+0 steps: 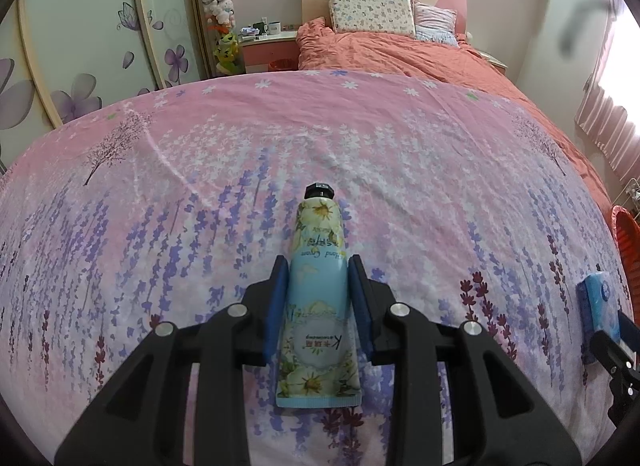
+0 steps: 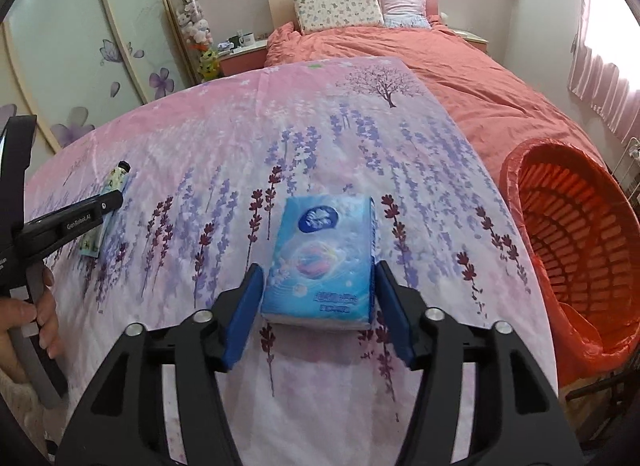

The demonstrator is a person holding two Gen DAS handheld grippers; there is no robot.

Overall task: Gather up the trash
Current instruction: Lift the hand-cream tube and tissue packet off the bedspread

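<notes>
Floral bedspread [image 1: 200,169], orange basket [image 2: 576,234] beside tissue pack [image 2: 324,258]

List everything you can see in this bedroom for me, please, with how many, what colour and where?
hand cream tube: one, pale blue and floral with a black cap, lying on the sheet between the left gripper's fingers.
tissue pack: one, blue, lying on the sheet between the right gripper's fingers.
waste basket: one, orange-red with a liner, at the sheet's right edge.
floral sheet: one, pink with purple flowers, spread over the surface.
pillows: two, patterned, at the headboard.
duvet: one, coral, on the bed.
left gripper: one, black with blue pads, straddling the tube.
right gripper: one, black with blue pads, straddling the pack.
</notes>
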